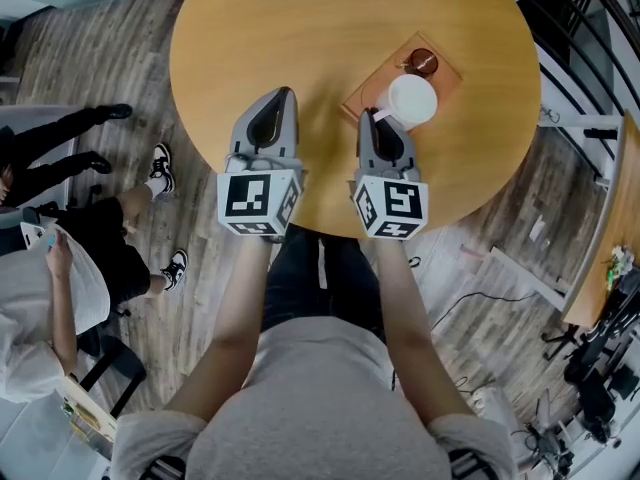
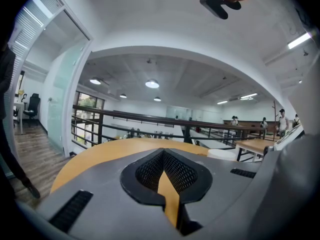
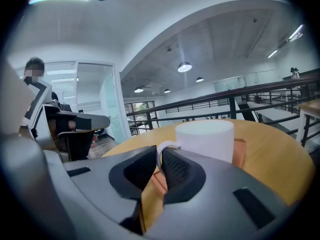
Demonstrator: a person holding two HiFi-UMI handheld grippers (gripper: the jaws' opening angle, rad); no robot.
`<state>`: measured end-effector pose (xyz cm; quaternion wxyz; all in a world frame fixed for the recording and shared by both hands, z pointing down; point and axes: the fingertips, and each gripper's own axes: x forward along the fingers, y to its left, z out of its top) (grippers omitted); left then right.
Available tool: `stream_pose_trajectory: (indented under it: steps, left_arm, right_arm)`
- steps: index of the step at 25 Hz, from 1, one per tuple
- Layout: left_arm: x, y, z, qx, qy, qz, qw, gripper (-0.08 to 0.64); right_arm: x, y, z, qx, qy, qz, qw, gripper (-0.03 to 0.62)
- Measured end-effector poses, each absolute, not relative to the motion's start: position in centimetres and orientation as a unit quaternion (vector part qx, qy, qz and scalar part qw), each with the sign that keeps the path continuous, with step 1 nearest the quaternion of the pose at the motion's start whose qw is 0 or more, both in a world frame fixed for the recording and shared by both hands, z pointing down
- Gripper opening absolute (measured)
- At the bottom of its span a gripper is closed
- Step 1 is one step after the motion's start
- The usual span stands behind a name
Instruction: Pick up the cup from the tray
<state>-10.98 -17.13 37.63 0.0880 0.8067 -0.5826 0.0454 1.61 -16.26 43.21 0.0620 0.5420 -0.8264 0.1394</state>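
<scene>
A white cup [image 1: 412,100] stands on a small wooden tray [image 1: 385,73] at the right side of the round table [image 1: 300,38]. My right gripper [image 1: 372,116] reaches the cup from the near side. In the right gripper view the cup [image 3: 205,139] is right ahead on the tray [image 3: 239,151], and its thin white handle sits pinched between the two pads of my right gripper [image 3: 159,159]. My left gripper [image 1: 280,94] hovers over bare table to the left of the tray; its tips meet with nothing between them [image 2: 163,154].
A small dark brown round object [image 1: 422,62] lies on the tray behind the cup. A person [image 1: 60,268] sits on the floor side at the left, with another person's legs nearby. The near table edge passes just under both grippers.
</scene>
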Motion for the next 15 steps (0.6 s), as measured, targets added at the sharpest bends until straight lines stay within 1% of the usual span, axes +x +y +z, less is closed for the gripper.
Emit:
stream_pose_trajectory:
  steps: [8, 15]
  left_arm:
    - [-8.8, -17.6, 36.4, 0.822, -0.563, 0.038, 0.076, 0.006]
    - [-5.5, -17.9, 35.7, 0.840, -0.537, 0.033, 0.070, 0.006]
  right_arm:
    - [5.7, -15.4, 40.5, 0.581, -0.804, 0.117, 0.039, 0.032]
    - [10.9, -14.3, 40.3, 0.624, -0.772, 0.113, 0.037, 0.032]
